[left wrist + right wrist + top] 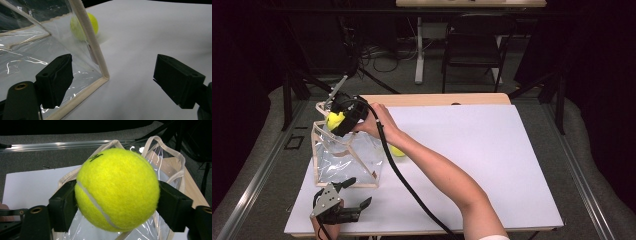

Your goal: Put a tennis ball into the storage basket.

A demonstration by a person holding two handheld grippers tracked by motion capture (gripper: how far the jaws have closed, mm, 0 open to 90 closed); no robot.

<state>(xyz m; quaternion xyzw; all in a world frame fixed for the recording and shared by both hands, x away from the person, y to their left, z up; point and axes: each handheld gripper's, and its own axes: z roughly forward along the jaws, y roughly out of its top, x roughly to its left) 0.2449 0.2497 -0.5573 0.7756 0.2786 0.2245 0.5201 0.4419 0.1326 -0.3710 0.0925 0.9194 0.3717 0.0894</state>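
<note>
Dark curtains and a black folding chair (473,42) stand behind our table (472,150), whose top is covered by a white sheet, with a strip of bare wood showing along the far edge. On the left part of the sheet stands a clear plastic tote bag (344,160) with cream fabric trim and cream handles, its mouth open upward.

Our right gripper (338,120) reaches across to hover over the bag's mouth, and we see a yellow tennis ball (117,189) between its two black jaws. In the right gripper view the ball sits flush between both pads, with the bag's handles and clear wall directly beneath it. Whether the pads press the ball at this moment we cannot tell for certain. A small black mark is printed near the top of the ball; it is too small and tilted for us to read. A white seam curves across the felt.

A second tennis ball (398,151) lies on the sheet just beside the bag's right wall; in the left gripper view it shows behind the bag's trimmed corner edge.

Our left gripper (358,194) rests low at the near left of the table, jaws spread wide with nothing between them, pointing at the bag's near corner.
</note>
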